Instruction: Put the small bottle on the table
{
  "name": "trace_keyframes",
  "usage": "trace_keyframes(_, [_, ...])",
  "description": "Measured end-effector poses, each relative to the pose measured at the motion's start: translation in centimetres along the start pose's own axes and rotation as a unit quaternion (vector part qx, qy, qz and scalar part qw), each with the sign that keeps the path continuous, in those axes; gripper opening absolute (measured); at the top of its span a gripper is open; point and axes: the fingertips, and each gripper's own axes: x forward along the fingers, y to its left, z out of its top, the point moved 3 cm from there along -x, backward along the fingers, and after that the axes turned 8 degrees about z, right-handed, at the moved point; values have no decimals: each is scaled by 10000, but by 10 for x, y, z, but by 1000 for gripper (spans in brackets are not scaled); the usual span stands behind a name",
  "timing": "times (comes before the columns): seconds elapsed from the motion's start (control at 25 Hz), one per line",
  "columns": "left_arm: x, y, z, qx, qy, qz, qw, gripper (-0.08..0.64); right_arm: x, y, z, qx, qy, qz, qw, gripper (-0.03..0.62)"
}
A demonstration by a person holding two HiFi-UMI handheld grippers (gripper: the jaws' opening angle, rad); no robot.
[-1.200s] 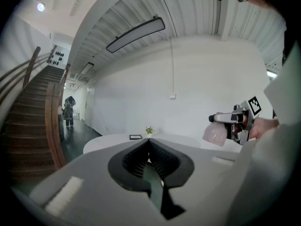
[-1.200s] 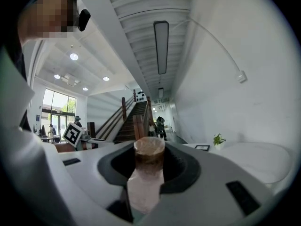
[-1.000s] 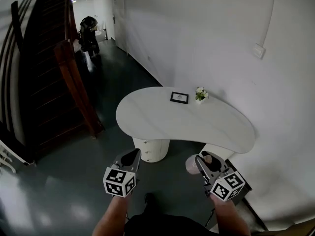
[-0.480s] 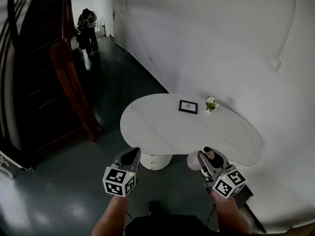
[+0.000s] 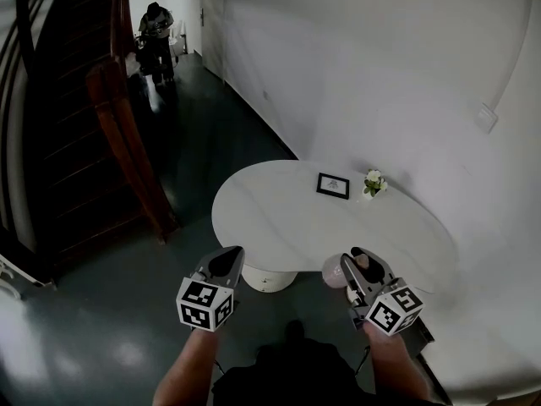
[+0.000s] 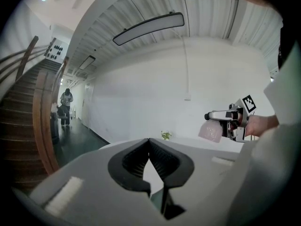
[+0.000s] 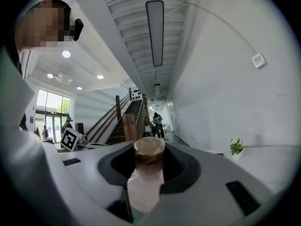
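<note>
The right gripper (image 7: 149, 163) is clamping its black fingers (image 7: 181, 169) on the neck of the small pale pink bottle (image 7: 145, 185). The brown cork-like cap (image 7: 149, 149) is showing just above the pads. The body is hanging below them, towards the camera, so the long axis is running roughly upright, cap up.

In the head view this gripper (image 5: 359, 260) is reaching forward. The bottle (image 5: 334, 271) is sitting at the inner side of its fingers, right at the near rim of the white kidney-shaped desk (image 5: 279, 218). The bare desktop is lying straight ahead of the fingertips and slightly to their left. By my reading, the coming move is asking for a short carry forward and a lowering onto the base, and the right hand is plainly the nearer one.

The left gripper (image 6: 149, 160) is holding its fingers (image 6: 126, 163) closed tip to tip with nothing between them. It is hanging level with the right one (image 5: 226, 262), short of the desk edge.

Beyond the fingers, towards the far rim, a small black-framed picture (image 5: 333, 185) is lying flat beside a little white-flowered plant (image 5: 373, 182), both well clear of the near edge. Farther off, a person (image 5: 156, 24) is standing in the corridor beside the dark wooden staircase (image 5: 76, 100).

How high the bottle's base is riding above the desktop is hard to judge from any view. The base itself is cut off by the right gripper's body.
</note>
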Motion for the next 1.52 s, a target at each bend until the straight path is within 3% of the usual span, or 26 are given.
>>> trace_keyframes(0.32, [43,13,2,-16,145,95,9998,11,35,-48,-8,109,80,37,9999,133])
trace_keyframes(0.96, [239,18,17,-155,533,420,9976,11,129,-234,-18,75,472,460,9978,133])
trace_keyframes(1.24, [281,23,16,-315,575,624,9959,12,165,-264,-33,171,742,806,9938,132])
trace_keyframes(1.52, [302,47,8,-408,664,537,9955,11,206,-266,-43,202,998,923,9905,132])
